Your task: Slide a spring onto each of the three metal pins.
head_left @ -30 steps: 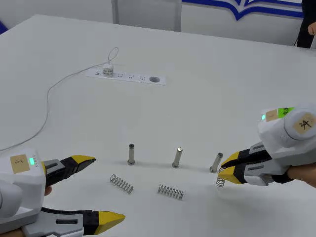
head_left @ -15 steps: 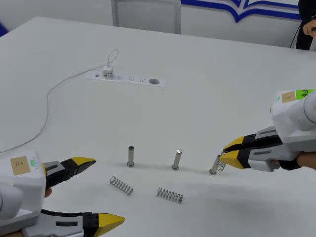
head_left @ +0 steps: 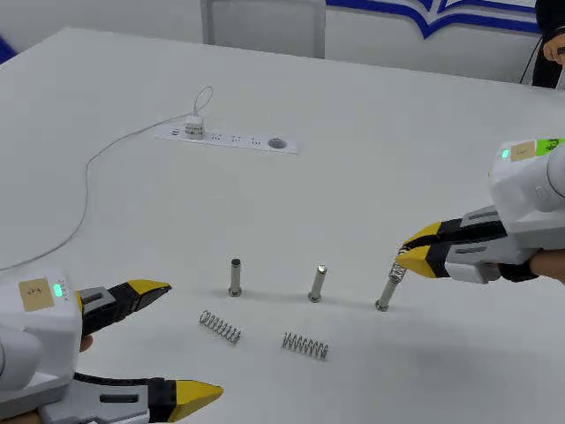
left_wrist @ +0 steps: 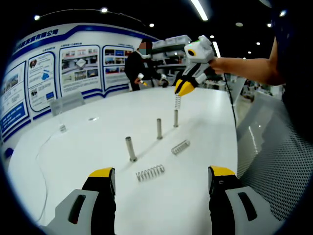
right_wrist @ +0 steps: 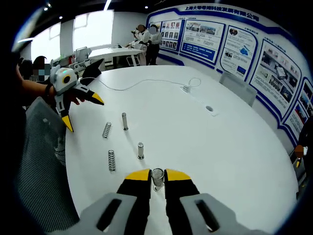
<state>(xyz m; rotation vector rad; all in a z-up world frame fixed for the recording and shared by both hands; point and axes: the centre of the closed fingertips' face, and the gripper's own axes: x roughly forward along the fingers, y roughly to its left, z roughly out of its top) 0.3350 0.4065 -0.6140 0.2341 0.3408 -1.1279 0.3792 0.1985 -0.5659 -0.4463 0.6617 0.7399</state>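
Three metal pins stand in a row on the white table: left pin, middle pin, right pin, which leans a little. My right gripper is shut on a spring, whose lower end hangs at the right pin's top. In the right gripper view that spring sits between the shut jaws and hides the pin below it. Two loose springs lie in front of the pins. My left gripper is held open at the near left with nothing in it, short of the left-hand spring.
A white power strip with a plug and a trailing cable lies further back on the table. A chair stands at the far edge. People stand by the wall displays.
The right gripper has lifted its spring from the table beside the right pin up to that pin's top. The left gripper stays where it was.
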